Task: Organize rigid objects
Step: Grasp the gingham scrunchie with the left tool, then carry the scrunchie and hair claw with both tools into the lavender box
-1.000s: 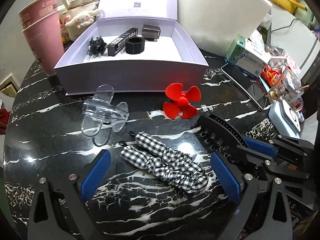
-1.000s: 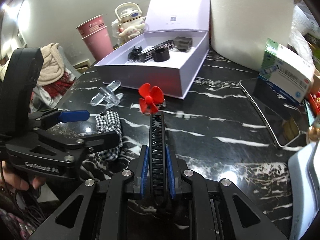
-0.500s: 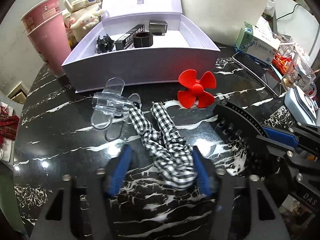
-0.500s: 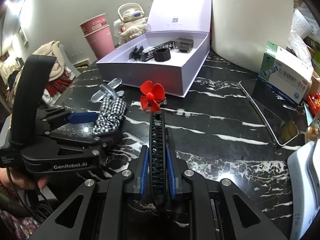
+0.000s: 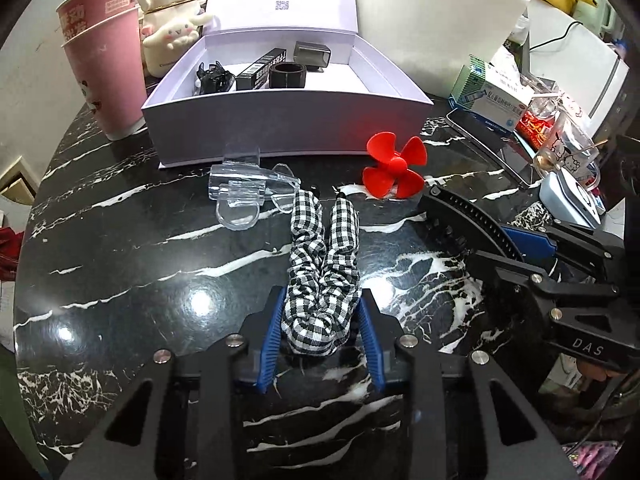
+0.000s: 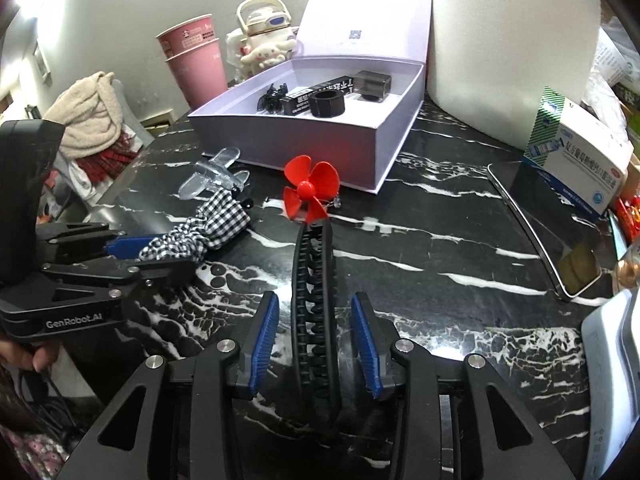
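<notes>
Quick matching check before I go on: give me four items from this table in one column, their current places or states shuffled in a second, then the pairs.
Items:
1. checked scrunchie
2. black comb
3. red propeller
4. black ring

States:
A. inside the open white box
B. between the open pads of the right gripper
C. loose on the table, in front of the box
D. clamped in the left gripper

Pairs: 1-D, 2-B, 3-C, 4-A
</notes>
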Available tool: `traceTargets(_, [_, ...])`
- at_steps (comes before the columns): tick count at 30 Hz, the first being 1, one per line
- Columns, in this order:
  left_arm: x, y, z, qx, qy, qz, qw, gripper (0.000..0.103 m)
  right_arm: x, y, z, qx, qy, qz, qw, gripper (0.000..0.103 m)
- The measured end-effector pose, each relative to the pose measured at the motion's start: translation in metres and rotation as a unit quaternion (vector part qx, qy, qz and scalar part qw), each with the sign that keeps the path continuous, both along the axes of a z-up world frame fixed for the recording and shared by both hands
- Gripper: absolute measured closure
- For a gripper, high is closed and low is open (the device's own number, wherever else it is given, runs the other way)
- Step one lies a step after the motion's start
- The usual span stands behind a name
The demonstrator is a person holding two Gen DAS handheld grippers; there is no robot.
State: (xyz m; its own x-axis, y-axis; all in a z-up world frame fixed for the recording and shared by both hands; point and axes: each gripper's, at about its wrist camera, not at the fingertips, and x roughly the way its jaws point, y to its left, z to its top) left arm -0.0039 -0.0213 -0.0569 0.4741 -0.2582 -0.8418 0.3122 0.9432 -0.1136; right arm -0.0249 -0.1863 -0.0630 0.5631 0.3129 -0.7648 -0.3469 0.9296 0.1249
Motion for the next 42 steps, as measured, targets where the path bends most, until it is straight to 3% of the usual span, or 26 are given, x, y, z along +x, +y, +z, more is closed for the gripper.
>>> traceTargets(9, [0.015, -0.018, -0.002, 0.048, -0.020, -0.010, 0.9986, 0.065, 0.006, 0.001, -0.007, -0.010, 0.004, -0.005, 1.000, 0.060])
traceTargets(16, [0.022, -0.022, -0.004, 0.038, -0.022, -0.019, 0.9989, 0.064, 0.010, 0.001, -0.008, -0.011, 0.000, -0.006, 1.000, 0.060])
traceTargets(18, [0.023, -0.019, -0.005, 0.021, -0.022, -0.015, 0.9994, 0.064, 0.010, 0.002, -0.008, -0.016, -0.003, -0.002, 1.000, 0.067])
traceTargets(20, [0.024, -0.019, -0.005, 0.018, -0.021, -0.011, 0.9996, 0.068, 0.011, 0.003, -0.008, -0.017, -0.002, 0.000, 1.000, 0.086])
traceTargets(24, [0.024, -0.017, -0.005, 0.017, -0.018, -0.010, 0.9997, 0.076, 0.012, 0.003, -0.007, -0.010, 0.001, 0.006, 1.000, 0.086])
traceTargets(33, [0.017, -0.014, -0.002, 0.003, -0.007, -0.010, 0.9999, 0.076, 0.003, 0.001, 0.000, -0.005, -0.007, 0.009, 1.000, 0.086])
traceTargets(42, [0.002, -0.011, 0.016, -0.007, -0.031, -0.004, 0.9995, 0.076, -0.012, 0.001, 0.014, -0.005, -0.029, 0.010, 1.000, 0.086])
